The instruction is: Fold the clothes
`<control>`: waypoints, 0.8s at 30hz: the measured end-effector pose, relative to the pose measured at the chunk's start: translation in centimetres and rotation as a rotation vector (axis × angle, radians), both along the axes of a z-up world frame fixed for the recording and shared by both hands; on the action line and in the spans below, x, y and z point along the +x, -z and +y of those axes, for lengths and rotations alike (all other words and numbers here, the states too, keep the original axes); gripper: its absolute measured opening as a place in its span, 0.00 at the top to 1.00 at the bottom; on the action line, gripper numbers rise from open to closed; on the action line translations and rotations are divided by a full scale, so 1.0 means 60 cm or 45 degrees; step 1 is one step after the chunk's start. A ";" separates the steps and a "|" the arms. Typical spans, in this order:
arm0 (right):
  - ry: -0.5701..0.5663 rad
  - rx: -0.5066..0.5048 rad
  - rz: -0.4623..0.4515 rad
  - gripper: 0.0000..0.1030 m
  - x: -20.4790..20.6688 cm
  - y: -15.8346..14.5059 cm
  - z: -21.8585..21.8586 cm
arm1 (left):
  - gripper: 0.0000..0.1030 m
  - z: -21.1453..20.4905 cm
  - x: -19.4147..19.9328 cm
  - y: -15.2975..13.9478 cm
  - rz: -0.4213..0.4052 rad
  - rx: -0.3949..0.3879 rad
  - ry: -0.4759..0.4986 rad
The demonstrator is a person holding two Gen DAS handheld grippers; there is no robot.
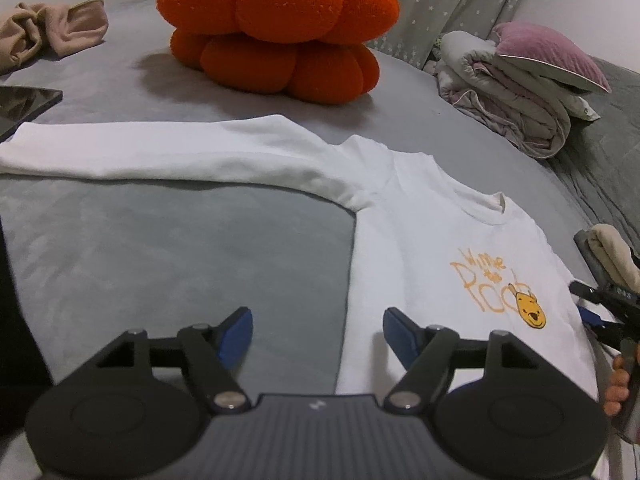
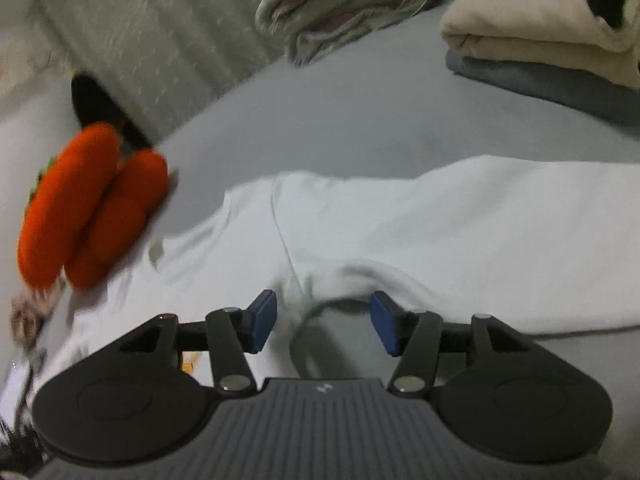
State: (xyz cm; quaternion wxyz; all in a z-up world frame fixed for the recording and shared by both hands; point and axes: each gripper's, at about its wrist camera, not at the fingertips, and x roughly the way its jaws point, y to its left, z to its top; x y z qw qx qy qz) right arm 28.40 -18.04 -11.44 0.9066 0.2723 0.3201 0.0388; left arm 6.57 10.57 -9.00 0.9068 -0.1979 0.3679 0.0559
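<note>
A white long-sleeved sweatshirt (image 1: pixel 420 232) with a yellow bear print lies flat on the grey bed, one sleeve (image 1: pixel 160 152) stretched out to the left. My left gripper (image 1: pixel 318 330) is open just above the shirt's side edge, with nothing between its blue pads. In the right wrist view the other sleeve (image 2: pixel 500 240) runs to the right. My right gripper (image 2: pixel 324 322) is open over the armpit fold of the sweatshirt (image 2: pixel 340 276), and its pads do not press on the cloth. That gripper also shows at the right edge of the left wrist view (image 1: pixel 600 308), held by a hand.
An orange flower-shaped cushion (image 1: pixel 276 28) sits beyond the shirt. A pile of bedding with a pink pillow (image 1: pixel 528 80) lies at the back right. Folded cream and grey clothes (image 2: pixel 552 40) are stacked to the right. A beige garment (image 1: pixel 48 32) and a dark tablet (image 1: pixel 24 104) lie far left.
</note>
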 end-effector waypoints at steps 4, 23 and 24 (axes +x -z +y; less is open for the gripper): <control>0.028 -0.017 -0.005 0.78 0.016 0.004 0.014 | 0.29 0.000 0.002 -0.001 -0.003 -0.010 0.003; -0.076 -0.606 -0.104 0.92 0.024 -0.006 0.057 | 0.27 0.008 0.009 -0.002 -0.005 -0.012 0.018; -0.084 -0.619 -0.073 0.91 0.027 0.007 0.061 | 0.27 0.008 0.008 -0.002 -0.004 -0.008 0.018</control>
